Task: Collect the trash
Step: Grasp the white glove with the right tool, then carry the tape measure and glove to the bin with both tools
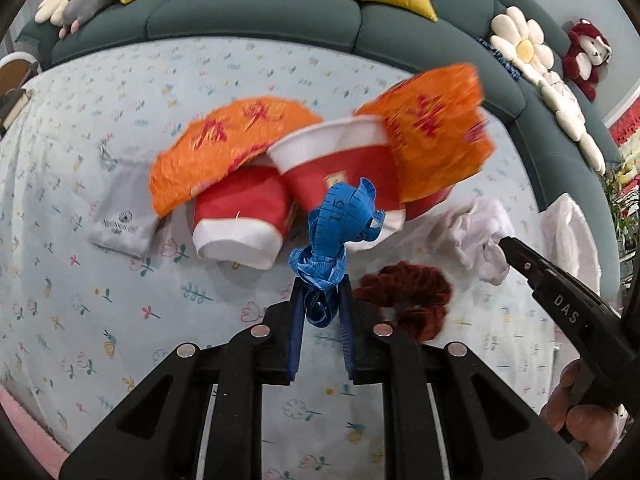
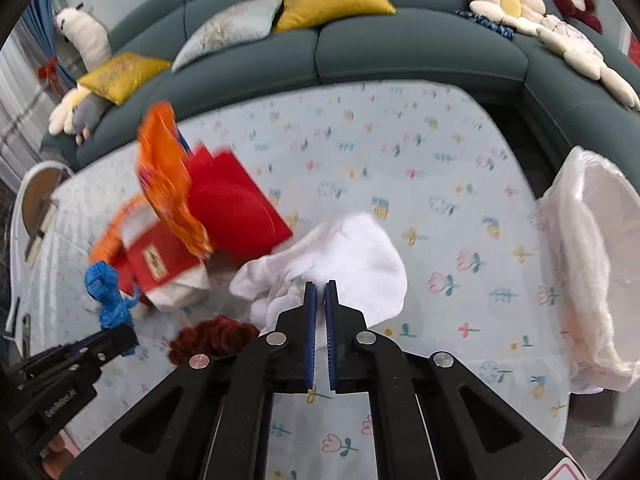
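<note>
Left gripper [image 1: 322, 286] clamping blue tape measure [image 1: 336, 232], dangling loops risking snagging red cups [image 1: 240, 216] at 12 o'clock. Right gripper [image 2: 320, 294] pinching white cloth [image 2: 344, 252] thinly, possibly slipping; lined bin [image 2: 592, 264] at 3 o'clock.

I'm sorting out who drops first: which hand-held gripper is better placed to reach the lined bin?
Right, probably. The right hand-held gripper pinches the white cloth nearest the lined bin; the left hand-held gripper with the blue tape measure is farther away.

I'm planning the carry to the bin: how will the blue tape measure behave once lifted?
The blue tape measure is probably floppy: it bunches in loose loops above the left tool. It looks light. A loop could well slip free, as only part sits between the pads.
</note>
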A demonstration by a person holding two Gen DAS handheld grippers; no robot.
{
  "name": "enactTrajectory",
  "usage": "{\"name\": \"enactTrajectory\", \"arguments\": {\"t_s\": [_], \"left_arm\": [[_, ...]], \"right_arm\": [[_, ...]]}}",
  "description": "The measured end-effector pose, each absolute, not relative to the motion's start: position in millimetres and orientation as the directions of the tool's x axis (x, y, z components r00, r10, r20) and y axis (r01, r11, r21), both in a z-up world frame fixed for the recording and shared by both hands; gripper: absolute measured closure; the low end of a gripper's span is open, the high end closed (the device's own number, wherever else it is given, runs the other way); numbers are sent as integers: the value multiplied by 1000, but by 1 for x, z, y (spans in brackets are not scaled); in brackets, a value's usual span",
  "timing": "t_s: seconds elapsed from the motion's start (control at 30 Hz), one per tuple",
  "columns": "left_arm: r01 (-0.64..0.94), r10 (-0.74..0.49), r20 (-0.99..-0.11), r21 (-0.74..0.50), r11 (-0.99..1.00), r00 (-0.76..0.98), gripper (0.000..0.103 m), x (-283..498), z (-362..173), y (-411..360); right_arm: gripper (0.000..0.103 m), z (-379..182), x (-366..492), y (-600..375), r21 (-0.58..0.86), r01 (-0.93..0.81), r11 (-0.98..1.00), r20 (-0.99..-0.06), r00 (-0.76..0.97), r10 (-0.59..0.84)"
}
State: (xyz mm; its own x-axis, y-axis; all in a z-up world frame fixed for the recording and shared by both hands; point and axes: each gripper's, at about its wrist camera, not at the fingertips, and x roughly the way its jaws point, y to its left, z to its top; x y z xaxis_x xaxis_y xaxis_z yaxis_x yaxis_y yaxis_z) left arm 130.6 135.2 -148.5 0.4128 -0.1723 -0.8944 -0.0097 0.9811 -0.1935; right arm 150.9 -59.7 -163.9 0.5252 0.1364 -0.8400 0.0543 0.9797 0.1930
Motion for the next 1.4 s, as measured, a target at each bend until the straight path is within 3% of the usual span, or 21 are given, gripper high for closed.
{"name": "enactTrajectory", "arguments": {"t_s": [0.13,0.5,0.6,0.67,0.77,0.97,1.13,1.2,1.27,1.4], "left_arm": [[23,-189,-875,-200,980,445,87,128,-125,123],[119,-226,-815,-193,974,534,87,115,-63,78],[123,-223,-813,-186,975,537,87,111,-59,74],[124,-219,-817,-181,976,534,87,110,-62,74],[124,-212,-826,-173,977,521,87,110,-68,75],[122,-201,-842,-161,979,500,87,116,-81,77],[129,-190,-856,-145,981,482,87,123,-94,74],[131,-188,-860,-142,981,474,87,126,-98,73],[131,-184,-863,-137,982,470,87,128,-101,73],[128,-179,-867,-134,983,466,87,129,-104,73]], "right_arm": [[103,-131,142,-70,219,59,974,-797,587,143],[102,-64,123,-104,245,65,967,-715,686,135],[84,-75,119,-106,245,72,967,-740,658,138],[62,-86,117,-104,249,73,966,-755,639,147],[53,-111,117,-96,245,80,966,-785,601,149],[50,-162,127,-82,226,94,969,-848,509,148],[50,-193,139,-74,217,98,971,-875,460,149],[60,-201,143,-71,211,95,973,-883,446,148],[96,-210,147,-70,221,90,971,-893,418,164],[98,-210,145,-72,226,80,971,-889,425,172]]}}
